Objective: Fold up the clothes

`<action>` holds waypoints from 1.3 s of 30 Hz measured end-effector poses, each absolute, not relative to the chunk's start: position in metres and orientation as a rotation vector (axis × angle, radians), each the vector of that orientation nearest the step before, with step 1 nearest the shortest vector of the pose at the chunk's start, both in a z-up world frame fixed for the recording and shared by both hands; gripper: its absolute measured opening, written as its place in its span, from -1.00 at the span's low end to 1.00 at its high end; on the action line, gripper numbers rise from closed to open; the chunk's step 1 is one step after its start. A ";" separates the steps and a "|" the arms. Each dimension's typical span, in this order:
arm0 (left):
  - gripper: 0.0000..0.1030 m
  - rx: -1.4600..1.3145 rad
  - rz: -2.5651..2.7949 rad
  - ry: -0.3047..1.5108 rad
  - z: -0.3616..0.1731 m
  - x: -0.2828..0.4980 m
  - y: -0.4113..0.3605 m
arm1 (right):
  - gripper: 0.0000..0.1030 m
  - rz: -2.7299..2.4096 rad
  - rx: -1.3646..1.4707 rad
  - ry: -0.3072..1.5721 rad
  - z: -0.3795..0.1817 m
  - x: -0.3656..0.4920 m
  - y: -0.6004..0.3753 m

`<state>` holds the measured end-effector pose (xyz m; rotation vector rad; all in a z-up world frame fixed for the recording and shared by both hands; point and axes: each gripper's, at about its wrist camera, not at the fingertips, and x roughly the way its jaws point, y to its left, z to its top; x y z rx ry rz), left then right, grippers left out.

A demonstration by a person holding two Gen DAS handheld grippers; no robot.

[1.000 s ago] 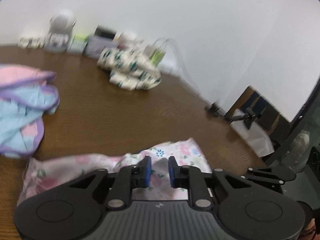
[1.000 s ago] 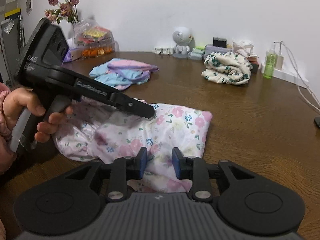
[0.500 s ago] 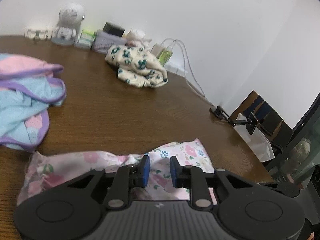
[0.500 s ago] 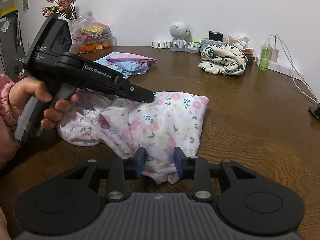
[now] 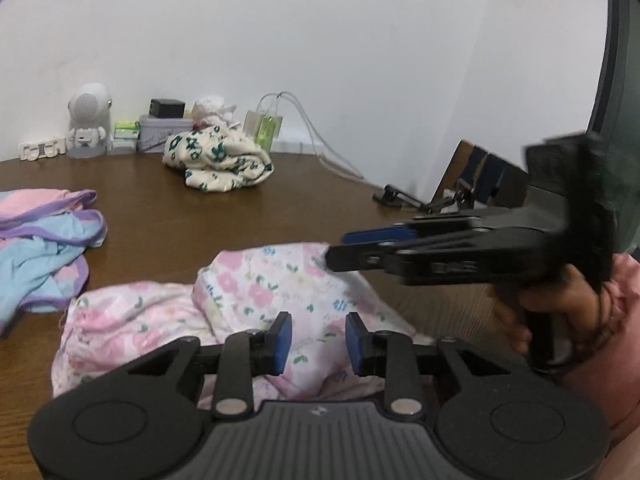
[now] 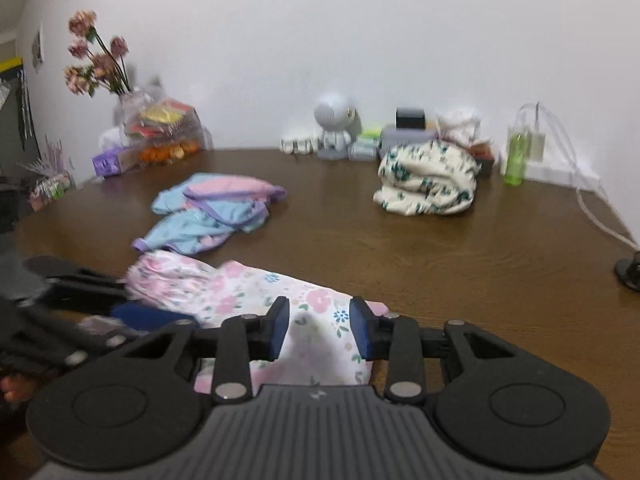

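Since the earlier frame, swung together over the pink floral garment [image 5: 256, 288]. Left gripper [image 5: 316, 338] pads [image 5: 282, 336] parted, clamping nothing; right gripper [image 6: 320, 330] likewise parted, empty. Garment rumpled on the wooden table [image 6: 460, 248], near edge. Beyond: blue-pink clothes [image 6: 212, 216], cream bundle [image 6: 428, 178].

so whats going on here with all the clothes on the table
A person holds a hand-held gripper in each hand over a pink floral garment lying bunched on the brown table. The left hand-held gripper and the right hand-held gripper both stand open above it, gripping nothing. Folding has not visibly begun.
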<state>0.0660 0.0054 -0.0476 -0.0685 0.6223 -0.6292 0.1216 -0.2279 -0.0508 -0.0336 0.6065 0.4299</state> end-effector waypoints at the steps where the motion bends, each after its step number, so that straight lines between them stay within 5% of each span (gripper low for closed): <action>1: -0.48 -0.064 -0.627 0.630 -0.049 0.067 0.006 | -0.34 0.425 -0.036 0.623 -0.057 0.127 -0.227; 9: -0.48 -0.029 -0.611 0.685 -0.059 0.072 0.003 | -0.33 0.429 -0.026 0.646 -0.075 0.131 -0.224; 11: -0.29 -0.076 -0.627 0.661 -0.055 0.071 0.009 | -0.30 0.436 0.002 0.640 -0.072 0.130 -0.229; 15: 0.19 -0.198 -0.607 0.545 -0.040 0.066 0.031 | 0.32 0.456 0.131 0.598 -0.054 0.119 -0.253; 20: 0.04 -0.249 -0.536 0.569 -0.041 0.074 0.042 | 0.42 0.467 0.328 0.685 -0.054 0.113 -0.296; 29: -0.62 -0.223 -0.489 0.683 -0.059 0.091 0.031 | -0.11 0.547 0.579 0.867 -0.089 0.127 -0.323; 31: -0.63 -0.247 -0.489 0.704 -0.064 0.095 0.035 | -0.41 0.580 0.620 0.892 -0.096 0.134 -0.322; 39: -0.63 -0.247 -0.490 0.704 -0.066 0.098 0.036 | -0.67 0.604 0.766 0.920 -0.111 0.146 -0.325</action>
